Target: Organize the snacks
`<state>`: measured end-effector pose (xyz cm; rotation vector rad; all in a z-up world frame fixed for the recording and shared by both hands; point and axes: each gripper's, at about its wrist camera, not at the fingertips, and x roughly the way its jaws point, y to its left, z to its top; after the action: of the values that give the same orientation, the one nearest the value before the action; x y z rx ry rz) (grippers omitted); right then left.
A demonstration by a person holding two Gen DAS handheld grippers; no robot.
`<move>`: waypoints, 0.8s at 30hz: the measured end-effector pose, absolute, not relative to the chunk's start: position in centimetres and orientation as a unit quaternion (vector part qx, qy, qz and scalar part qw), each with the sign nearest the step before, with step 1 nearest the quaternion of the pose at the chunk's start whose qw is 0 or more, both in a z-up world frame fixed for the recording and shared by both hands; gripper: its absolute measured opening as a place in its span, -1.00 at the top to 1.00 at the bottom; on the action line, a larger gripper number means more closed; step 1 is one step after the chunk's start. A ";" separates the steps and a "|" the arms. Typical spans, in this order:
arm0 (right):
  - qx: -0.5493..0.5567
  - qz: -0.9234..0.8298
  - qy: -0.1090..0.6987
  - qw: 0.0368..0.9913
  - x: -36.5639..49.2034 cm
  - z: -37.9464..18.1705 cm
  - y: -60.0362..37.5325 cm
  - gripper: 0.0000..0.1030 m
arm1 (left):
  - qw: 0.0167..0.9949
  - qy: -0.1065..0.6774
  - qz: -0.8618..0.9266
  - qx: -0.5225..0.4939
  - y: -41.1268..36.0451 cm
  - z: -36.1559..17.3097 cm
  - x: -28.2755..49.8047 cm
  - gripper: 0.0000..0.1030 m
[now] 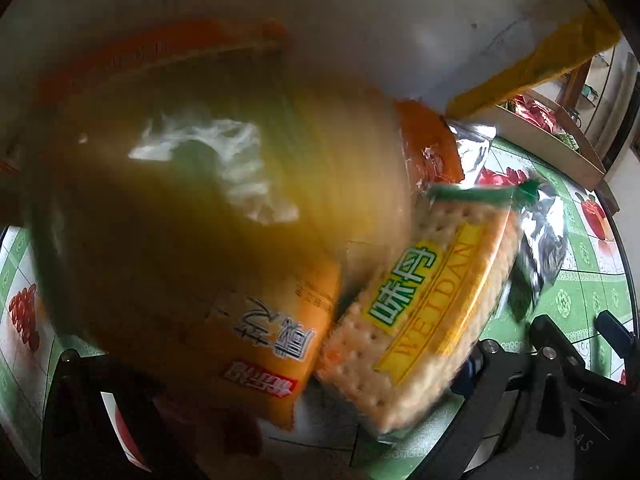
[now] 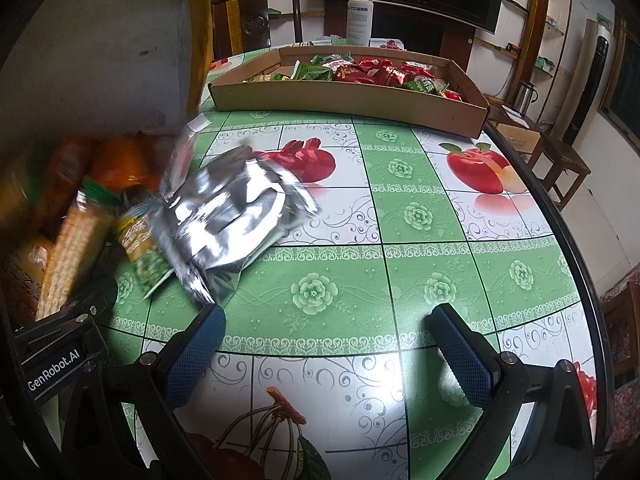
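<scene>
Snacks are partly sorted: red and green wrapped packets fill the shallow cardboard tray (image 2: 348, 100) at the far side of the table (image 2: 420, 264); a blurred pile remains near its left edge. The green-and-yellow cracker packet (image 1: 424, 300) reads "WEIDAN". The right hand-held gripper (image 2: 324, 344) gapes wide, empty; the left hand-held gripper (image 1: 300, 396) I cannot tell.

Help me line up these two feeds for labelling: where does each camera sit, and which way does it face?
Left wrist: on the left gripper, facing down close into a blurred snack pile; green-and-yellow WEIDAN cracker packet sharpest; dark finger frames show at the bottom corners.
Right wrist: on the right gripper, facing across the green floral tablecloth toward the brown cardboard tray; blue-padded fingers spread apart.
Shared: crumpled silver foil bag, the pile, the tray.
</scene>
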<state>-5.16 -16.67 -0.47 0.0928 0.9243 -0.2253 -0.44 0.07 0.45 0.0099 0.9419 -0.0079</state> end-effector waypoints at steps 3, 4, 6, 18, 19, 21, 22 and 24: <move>0.045 -0.108 0.445 0.888 -5.1 -0.5 -16.8 -1.00 | 0.891 0.454 -0.004 0.004 0.9 0.4 -0.1 -1.00; 0.045 -0.108 0.445 0.888 -5.1 -0.5 -16.8 -1.00 | 0.891 0.454 -0.004 0.004 1.0 0.5 -0.1 -1.00; 0.045 -0.108 0.445 0.888 -5.2 -0.4 -16.6 -1.00 | 0.891 0.454 -0.004 0.004 1.1 0.5 -0.2 -1.00; 0.045 -0.108 0.445 0.888 -5.2 -0.4 -16.6 -1.00 | 0.891 0.454 -0.003 0.004 0.6 -0.6 -0.7 -1.00; 0.045 -0.108 0.445 0.888 -5.2 -0.4 -16.6 -1.00 | 0.891 0.454 -0.003 0.004 0.6 -0.6 -0.7 -1.00; 0.045 -0.108 0.445 0.888 -5.2 -0.4 -16.5 -1.00 | 0.891 0.454 -0.003 0.005 0.6 -0.6 -0.7 -1.00; 0.045 -0.108 0.445 0.888 -5.2 -0.4 -16.6 -1.00 | 0.891 0.454 -0.003 0.005 0.6 -0.6 -0.7 -1.00; 0.045 -0.108 0.445 0.888 -5.2 -0.4 -16.6 -1.00 | 0.891 0.454 -0.003 0.004 0.6 -0.6 -0.7 -1.00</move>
<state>-5.21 -16.62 -0.42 0.0933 0.9244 -0.2247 -0.67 0.62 -0.57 0.0093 0.9421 -0.0065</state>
